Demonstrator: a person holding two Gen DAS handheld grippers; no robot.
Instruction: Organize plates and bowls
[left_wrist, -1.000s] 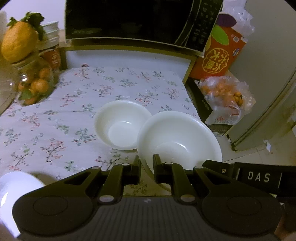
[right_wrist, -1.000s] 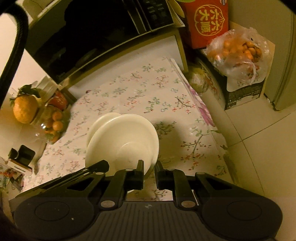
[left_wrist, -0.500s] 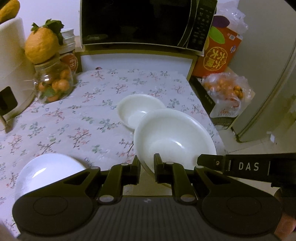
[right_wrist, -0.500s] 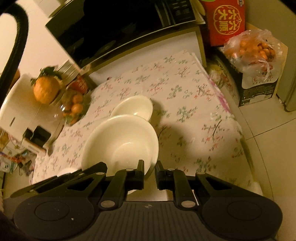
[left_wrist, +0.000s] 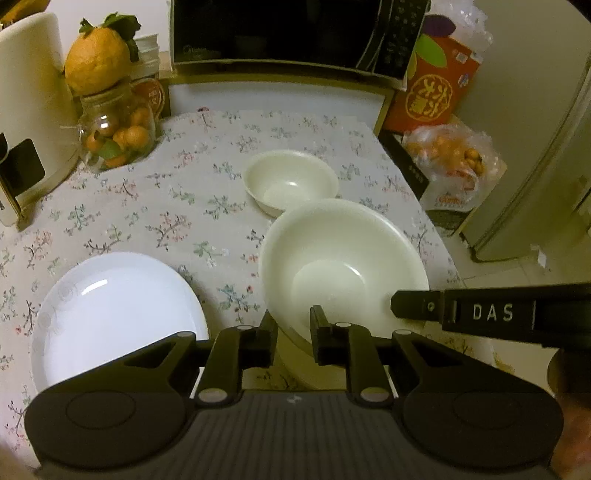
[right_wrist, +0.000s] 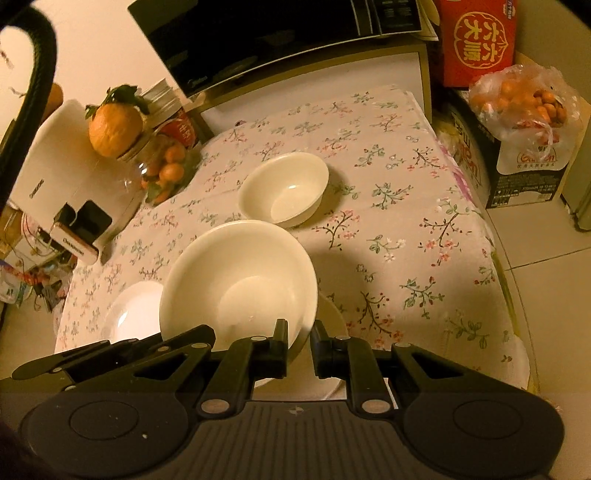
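**Both hand-held grippers at the rim of the large bowl**

The large bowl (left_wrist: 343, 266) sat near the desk's (left_wrist: 147, 206) front edge, and served as the landmark. Just behind it stood the small bowl (left_wrist: 291, 184), close to its rim; whether they touched could not be told. To the bowl's left lay the white plate (left_wrist: 114, 314), apart from it.

The left wrist view showed the plate whole, and the right hand-held gripper (left_wrist: 395, 304) reaching in from the right side at the bowl's rim. The right wrist view alone showed a second plate (right_wrist: 328, 314) under the large bowl, its edge peeping out on the right; the white plate there was only a sliver, partly hidden.

The left hand-held gripper (left_wrist: 293, 325) straddled the bowl's near rim, its jaws narrow and just opening, with the rim in the gap between them. The right hand-held gripper (right_wrist: 299, 332) stood narrow too, pinching the bowl's rim on the right side.
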